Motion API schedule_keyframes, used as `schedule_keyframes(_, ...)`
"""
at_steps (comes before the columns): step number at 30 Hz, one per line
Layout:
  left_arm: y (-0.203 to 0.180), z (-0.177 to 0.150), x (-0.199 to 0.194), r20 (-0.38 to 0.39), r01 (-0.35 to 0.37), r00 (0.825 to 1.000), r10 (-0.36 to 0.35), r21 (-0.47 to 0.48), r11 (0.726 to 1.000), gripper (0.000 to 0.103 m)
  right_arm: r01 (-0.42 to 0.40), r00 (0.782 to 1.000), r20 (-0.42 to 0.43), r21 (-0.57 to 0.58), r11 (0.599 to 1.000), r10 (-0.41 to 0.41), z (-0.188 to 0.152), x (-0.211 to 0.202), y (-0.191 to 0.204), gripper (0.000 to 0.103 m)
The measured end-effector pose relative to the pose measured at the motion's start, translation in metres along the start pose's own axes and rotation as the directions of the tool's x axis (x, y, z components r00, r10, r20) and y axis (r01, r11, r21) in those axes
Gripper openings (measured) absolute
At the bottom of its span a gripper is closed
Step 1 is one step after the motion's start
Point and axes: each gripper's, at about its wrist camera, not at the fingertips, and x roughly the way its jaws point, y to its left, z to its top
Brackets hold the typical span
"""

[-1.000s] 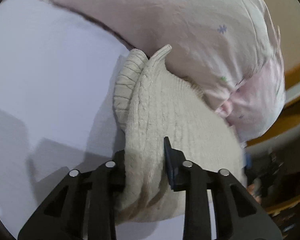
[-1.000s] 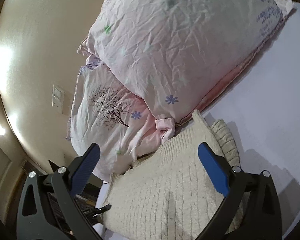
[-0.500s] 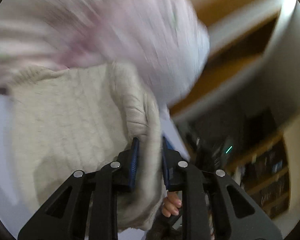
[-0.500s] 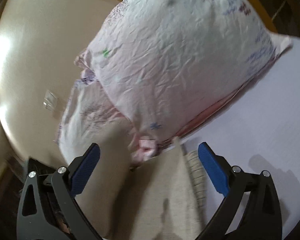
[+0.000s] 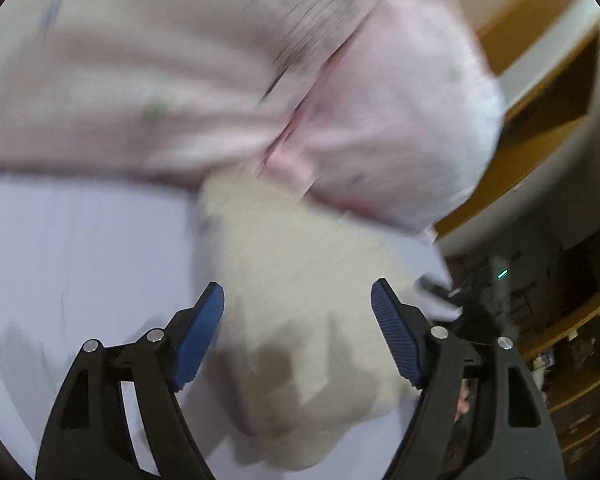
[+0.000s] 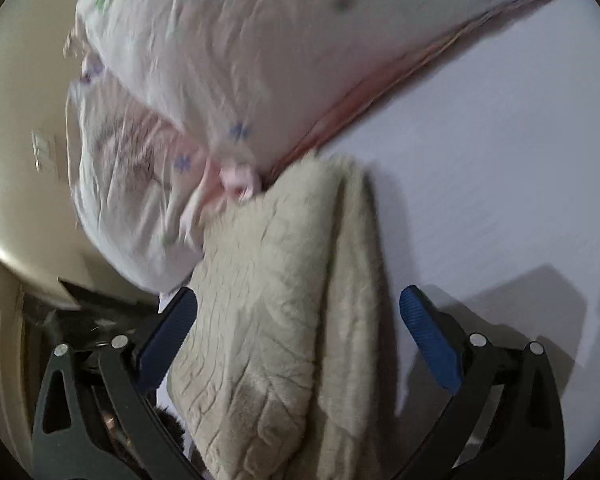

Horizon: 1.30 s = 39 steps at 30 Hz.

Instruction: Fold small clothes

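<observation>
A cream cable-knit garment (image 5: 300, 300) lies folded on the pale lilac bed sheet (image 5: 80, 248), its far end against the pink pillows (image 5: 260, 80). My left gripper (image 5: 298, 300) is open, its blue pads apart on either side of the knit; the view is blurred. In the right wrist view the same knit (image 6: 284, 300) lies folded lengthwise, one layer on another. My right gripper (image 6: 298, 312) is open just above it, holding nothing.
Two pink flowered pillows (image 6: 240, 60) are stacked at the head of the bed. The bed edge (image 5: 436, 256) drops off beside the knit, with wooden shelves (image 5: 580, 360) and a dark floor beyond. A cream wall with a light switch (image 6: 44, 152) stands behind the pillows.
My left gripper, shut on the knit's fold half a second ago, has opened and let it go. The knit now lies folded over. My right gripper stayed open and moved lower over it.
</observation>
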Motion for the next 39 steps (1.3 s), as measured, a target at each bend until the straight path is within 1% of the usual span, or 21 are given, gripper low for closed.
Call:
schedule_keyframes(5,-0.002,-0.016,0.031,-0.088,-0.033,0.996,0.035,0.026,0.999,0.077,0.03,1.0,0.004,-0.06,0.998,-0.03,-0.006,0.008,0.009,0.1)
schedule_keyframes(7,-0.007,-0.02,0.041,-0.092,-0.036,0.995,0.04,0.039,0.999,0.08,0.042,0.999,-0.005,-0.082,0.996,-0.042,-0.008,0.014,0.015,0.085)
schedule_keyframes(9,-0.012,-0.023,0.049,-0.088,-0.032,0.995,0.036,0.043,0.999,0.08,0.048,0.999,-0.005,-0.103,0.993,-0.049,-0.012,0.019,0.017,0.053)
schedule_keyframes(12,-0.008,-0.025,0.041,-0.071,0.004,0.997,-0.002,0.032,0.999,0.05,-0.038,0.999,0.007,-0.092,0.995,0.038,-0.018,0.016,0.019,0.044)
schedule_keyframes(13,-0.002,-0.024,0.029,-0.07,0.044,0.997,-0.043,0.021,0.999,0.042,-0.085,0.996,0.007,-0.093,0.992,0.086,-0.021,0.015,0.023,0.043)
schedule_keyframes(15,0.003,-0.022,0.009,-0.065,0.074,0.995,-0.071,0.046,0.996,0.04,-0.203,0.979,-0.035,-0.112,0.973,0.2,-0.031,0.022,0.04,0.042)
schedule_keyframes(17,0.01,-0.027,-0.03,-0.004,0.023,1.0,-0.023,0.118,0.993,0.04,-0.223,0.973,-0.093,-0.156,0.962,0.21,-0.041,0.042,0.062,0.042)
schedule_keyframes(19,0.017,-0.028,-0.052,0.042,-0.064,0.997,0.058,0.16,0.985,0.044,-0.17,0.98,-0.135,-0.215,0.962,0.144,-0.048,0.067,0.083,0.045)
schedule_keyframes(20,0.024,-0.029,-0.061,0.068,-0.149,0.988,0.138,0.18,0.972,0.047,-0.097,0.987,-0.151,-0.262,0.96,0.059,-0.053,0.083,0.093,0.05)
schedule_keyframes(22,0.035,-0.032,-0.065,0.096,-0.272,0.961,0.258,0.176,0.946,0.048,0.018,0.993,-0.109,-0.314,0.949,-0.055,-0.057,0.085,0.101,0.06)
schedule_keyframes(23,0.042,-0.036,-0.073,0.112,-0.307,0.95,0.291,0.165,0.937,0.048,0.051,0.997,-0.04,-0.31,0.949,-0.067,-0.058,0.07,0.102,0.061)
schedule_keyframes(25,0.043,-0.045,-0.094,0.18,-0.312,0.942,0.284,0.156,0.937,0.049,0.07,0.994,0.104,-0.294,0.953,-0.041,-0.062,0.033,0.105,0.063)
schedule_keyframes(26,0.037,-0.051,-0.104,0.216,-0.295,0.941,0.259,0.158,0.942,0.053,0.039,0.99,0.142,-0.297,0.954,0.003,-0.068,0.015,0.108,0.063)
schedule_keyframes(28,0.029,-0.06,-0.116,0.257,-0.269,0.941,0.22,0.173,0.948,0.059,0.026,0.994,0.11,-0.328,0.944,0.01,-0.079,0.013,0.116,0.062)
schedule_keyframes(29,0.022,-0.064,-0.12,0.269,-0.252,0.943,0.196,0.194,0.948,0.062,0.069,0.996,0.071,-0.363,0.929,-0.046,-0.09,0.023,0.124,0.06)
schedule_keyframes(31,0.005,-0.07,-0.114,0.265,-0.231,0.95,0.169,0.227,0.946,0.065,0.141,0.989,0.023,-0.399,0.906,-0.143,-0.099,0.047,0.13,0.054)
schedule_keyframes(32,-0.003,-0.073,-0.109,0.252,-0.212,0.957,0.147,0.255,0.943,0.07,0.209,0.975,0.015,-0.418,0.884,-0.224,-0.104,0.062,0.13,0.037)
schedule_keyframes(33,-0.008,-0.076,-0.104,0.242,-0.206,0.96,0.14,0.275,0.939,0.072,0.23,0.97,0.031,-0.428,0.874,-0.24,-0.106,0.068,0.129,0.027)
schedule_keyframes(35,-0.016,-0.078,-0.086,0.218,-0.215,0.964,0.152,0.304,0.928,0.072,0.221,0.975,0.096,-0.408,0.886,-0.199,-0.102,0.06,0.124,0.013)
schedule_keyframes(37,-0.015,-0.08,-0.074,0.182,-0.205,0.971,0.155,0.305,0.93,0.072,0.228,0.97,0.165,-0.343,0.911,-0.181,-0.094,0.049,0.113,0.011)
schedule_keyframes(39,-0.018,-0.082,-0.064,0.154,-0.176,0.979,0.132,0.326,0.929,0.072,0.276,0.959,0.155,-0.297,0.914,-0.239,-0.087,0.053,0.099,0.011)
